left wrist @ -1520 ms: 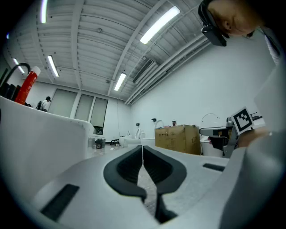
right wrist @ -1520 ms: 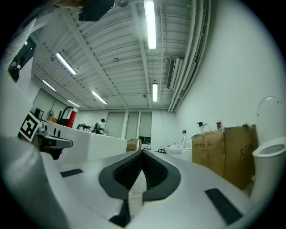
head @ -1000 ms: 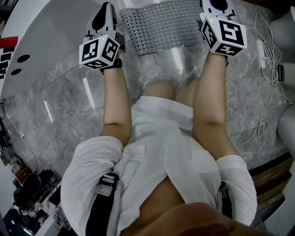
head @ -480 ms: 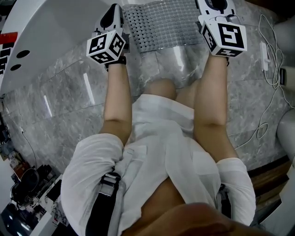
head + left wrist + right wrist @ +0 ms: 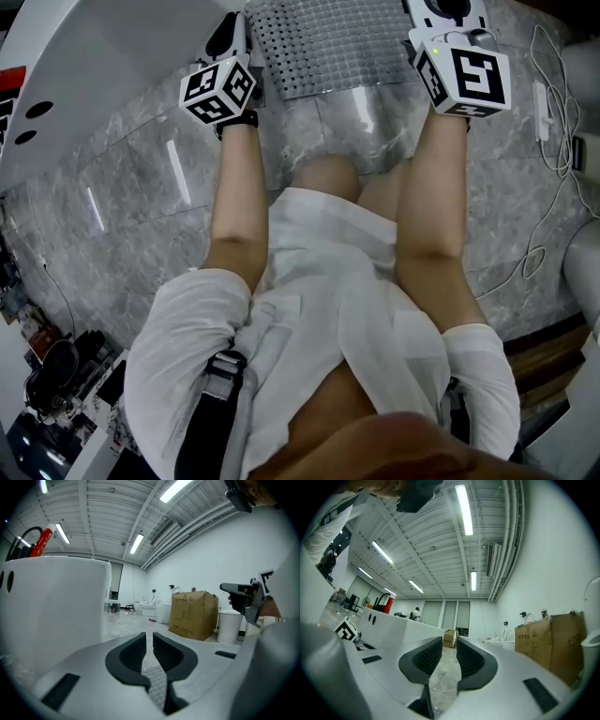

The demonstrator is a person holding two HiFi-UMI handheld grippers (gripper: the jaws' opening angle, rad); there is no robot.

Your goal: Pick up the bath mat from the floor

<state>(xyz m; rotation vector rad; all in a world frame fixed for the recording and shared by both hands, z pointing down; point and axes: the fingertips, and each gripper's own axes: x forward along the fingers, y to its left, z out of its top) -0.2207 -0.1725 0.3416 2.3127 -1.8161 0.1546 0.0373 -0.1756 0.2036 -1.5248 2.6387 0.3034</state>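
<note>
The grey bath mat [image 5: 328, 42], dotted with a raised grid, lies flat on the marble floor at the top of the head view. My left gripper [image 5: 236, 23] is at its left edge beside the tub, and my right gripper [image 5: 441, 9] is at its right edge. In the left gripper view the jaws [image 5: 149, 644] stand a narrow slit apart and are opening. The mat's texture [image 5: 157, 688] shows low in that slit, and the pads do not visibly press on it. The right gripper [image 5: 449, 653] has a wider gap with marble floor showing through it.
A white bathtub [image 5: 94, 66] runs along the left, close to my left gripper. White cables and a charger [image 5: 542, 103] lie on the floor at the right. Ahead stand a cardboard box [image 5: 193, 613] and a white bin [image 5: 229, 625]. The person's knees are just behind the mat.
My left gripper has moved right and a little forward, up to the mat's left edge. The right gripper has hardly shifted. The mat lies as before.
</note>
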